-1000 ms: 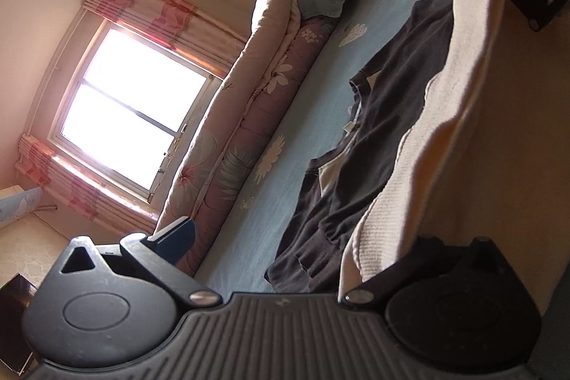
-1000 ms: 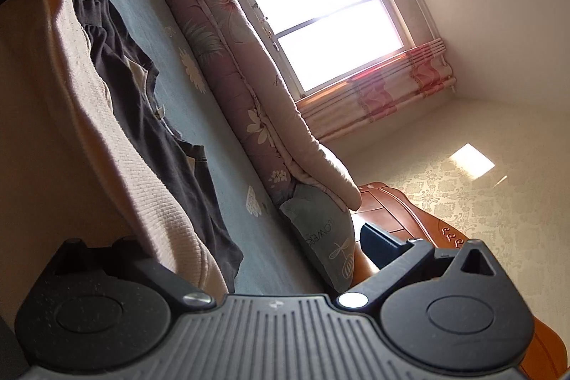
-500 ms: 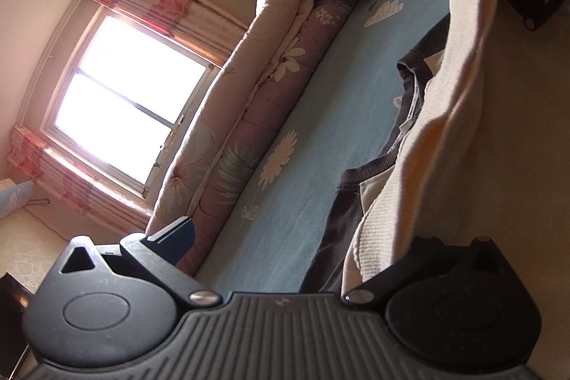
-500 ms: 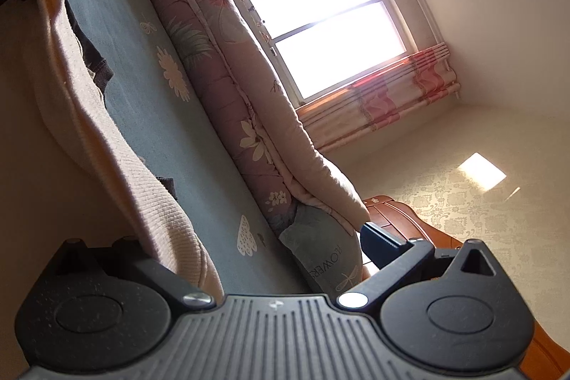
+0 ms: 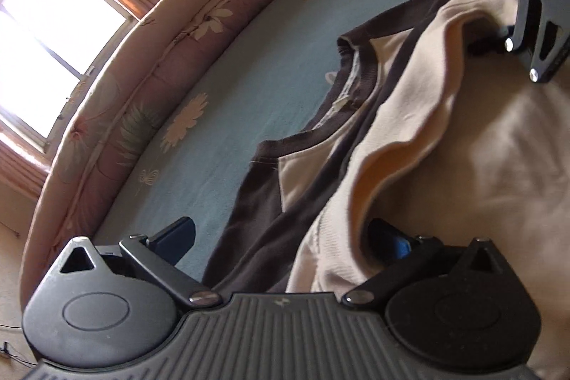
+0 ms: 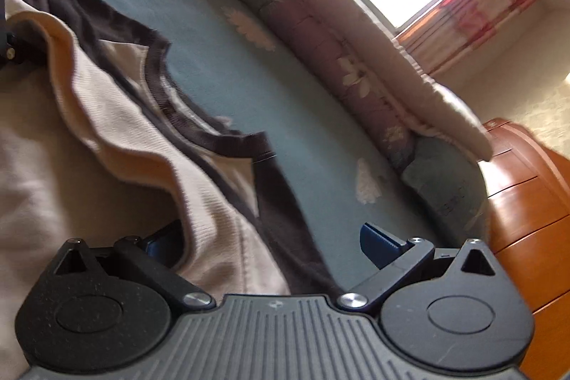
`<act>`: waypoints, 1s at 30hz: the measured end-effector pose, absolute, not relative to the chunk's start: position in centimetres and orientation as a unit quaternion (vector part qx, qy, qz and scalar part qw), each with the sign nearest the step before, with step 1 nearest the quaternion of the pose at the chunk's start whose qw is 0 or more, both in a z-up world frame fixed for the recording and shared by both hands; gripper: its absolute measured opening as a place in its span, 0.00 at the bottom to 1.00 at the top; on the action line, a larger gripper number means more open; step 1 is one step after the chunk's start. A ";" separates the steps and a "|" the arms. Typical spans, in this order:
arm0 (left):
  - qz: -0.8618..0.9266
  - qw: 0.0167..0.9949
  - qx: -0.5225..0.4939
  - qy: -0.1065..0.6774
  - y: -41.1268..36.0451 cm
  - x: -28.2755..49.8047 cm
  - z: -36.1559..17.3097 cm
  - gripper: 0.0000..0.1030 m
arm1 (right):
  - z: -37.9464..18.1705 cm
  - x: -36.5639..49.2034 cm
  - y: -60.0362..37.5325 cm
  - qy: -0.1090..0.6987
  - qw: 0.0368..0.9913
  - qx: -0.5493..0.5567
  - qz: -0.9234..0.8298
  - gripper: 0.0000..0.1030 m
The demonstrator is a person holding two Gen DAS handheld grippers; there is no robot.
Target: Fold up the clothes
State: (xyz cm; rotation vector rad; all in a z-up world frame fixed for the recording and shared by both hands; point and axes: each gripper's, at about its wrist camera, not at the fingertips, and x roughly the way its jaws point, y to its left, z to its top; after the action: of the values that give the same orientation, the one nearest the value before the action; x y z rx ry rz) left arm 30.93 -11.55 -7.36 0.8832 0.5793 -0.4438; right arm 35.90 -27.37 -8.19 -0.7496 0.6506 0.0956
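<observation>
Ribbed cream garment (image 5: 409, 116) folded over brown-trimmed collar | flowered blue bedsheet (image 5: 228, 102) beneath | left gripper (image 5: 285, 237), right gripper (image 6: 270, 237) both spread wide

The garment (image 5: 409, 116) lies on the bed sheet (image 5: 249, 73) before me. My left gripper (image 5: 285, 237) and right gripper (image 6: 270, 237) sit at its folded edge, the rolled quilt (image 5: 149, 66) behind it.

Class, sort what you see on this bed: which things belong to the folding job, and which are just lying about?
Part of the job:
cream and brown top
left gripper
right gripper

Just lying about:
rolled floral quilt
blue pillow
blue floral sheet
</observation>
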 end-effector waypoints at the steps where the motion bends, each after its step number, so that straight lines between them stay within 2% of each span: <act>1: -0.222 0.840 0.408 0.281 -11.3 30.3 -6.8 0.99 | -7.5 35.5 -27.6 0.326 0.878 -0.344 0.067 1.00; 6: -0.255 0.858 0.326 0.304 -8.0 26.2 -4.5 0.99 | -4.8 31.6 -29.5 0.350 0.892 -0.251 0.139 1.00; 10: -0.248 0.864 0.296 0.322 -5.1 25.4 -4.5 0.99 | -5.0 29.4 -31.3 0.354 0.893 -0.239 0.141 1.00; 19: -0.211 0.855 0.335 0.334 -4.7 28.7 -7.3 1.00 | -7.1 31.1 -33.2 0.366 0.884 -0.274 0.104 1.00; 30: -0.117 0.906 0.274 0.302 -1.9 36.7 -5.1 0.99 | -5.6 38.1 -36.8 0.337 0.917 -0.209 0.030 1.00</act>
State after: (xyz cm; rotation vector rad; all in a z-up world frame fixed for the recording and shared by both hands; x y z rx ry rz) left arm 36.73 -1.95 -5.14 0.5655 0.6239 -0.2411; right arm 38.10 -36.77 -5.58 -0.4300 0.6937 0.0614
